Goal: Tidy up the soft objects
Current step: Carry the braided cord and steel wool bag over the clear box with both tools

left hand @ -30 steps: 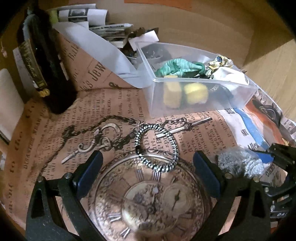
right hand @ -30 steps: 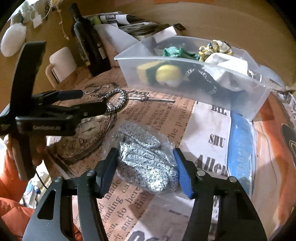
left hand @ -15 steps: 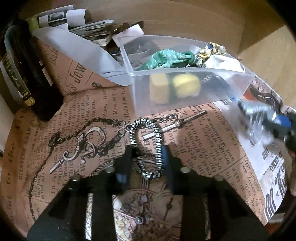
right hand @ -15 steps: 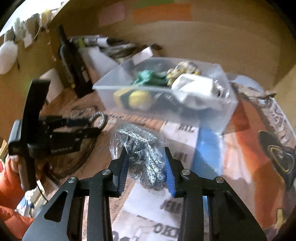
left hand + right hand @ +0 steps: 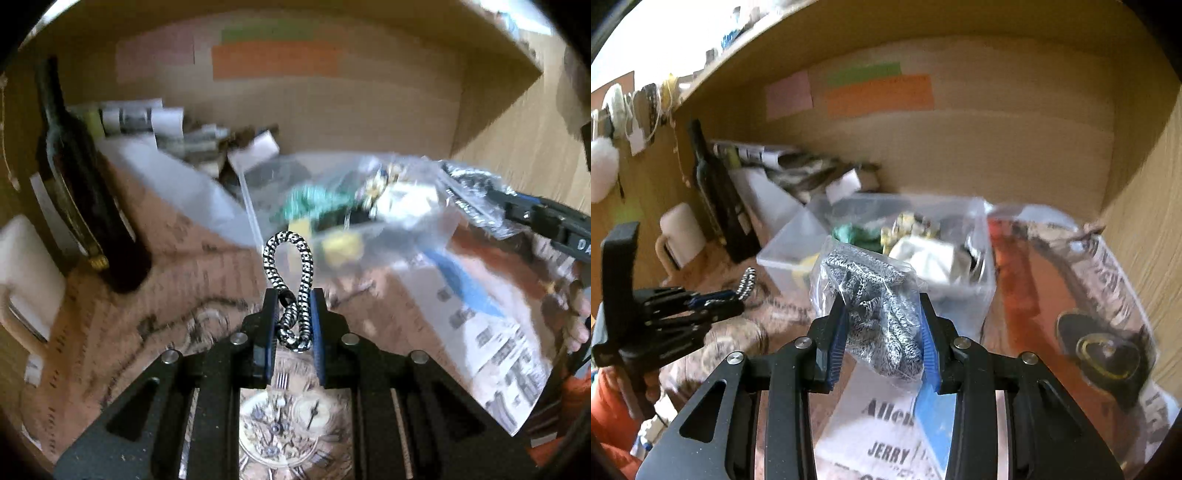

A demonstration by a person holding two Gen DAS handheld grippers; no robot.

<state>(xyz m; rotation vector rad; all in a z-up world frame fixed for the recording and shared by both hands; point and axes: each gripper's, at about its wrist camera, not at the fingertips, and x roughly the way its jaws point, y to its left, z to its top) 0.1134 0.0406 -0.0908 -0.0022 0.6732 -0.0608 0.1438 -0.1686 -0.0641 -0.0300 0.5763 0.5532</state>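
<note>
My left gripper (image 5: 292, 306) is shut on a black-and-white braided loop (image 5: 291, 266), squeezed flat and lifted above the table. It also shows in the right wrist view (image 5: 745, 284). My right gripper (image 5: 882, 317) is shut on a clear bag of grey knitted fabric (image 5: 871, 295), held up in front of the clear plastic bin (image 5: 975, 295). In the left wrist view the bag (image 5: 472, 199) hangs at the right beside the bin (image 5: 332, 206), which holds green cloth, yellow sponges and other soft items.
A dark bottle (image 5: 81, 192) and a white mug (image 5: 22, 280) stand at the left. Papers are piled at the back (image 5: 166, 122). Printed newspaper-style paper (image 5: 886, 435) covers the table. Wooden walls (image 5: 960, 147) close the back and right.
Both grippers have closed and lifted: the left took the braided loop off the table, the right raised the bag of knitted fabric toward the bin.
</note>
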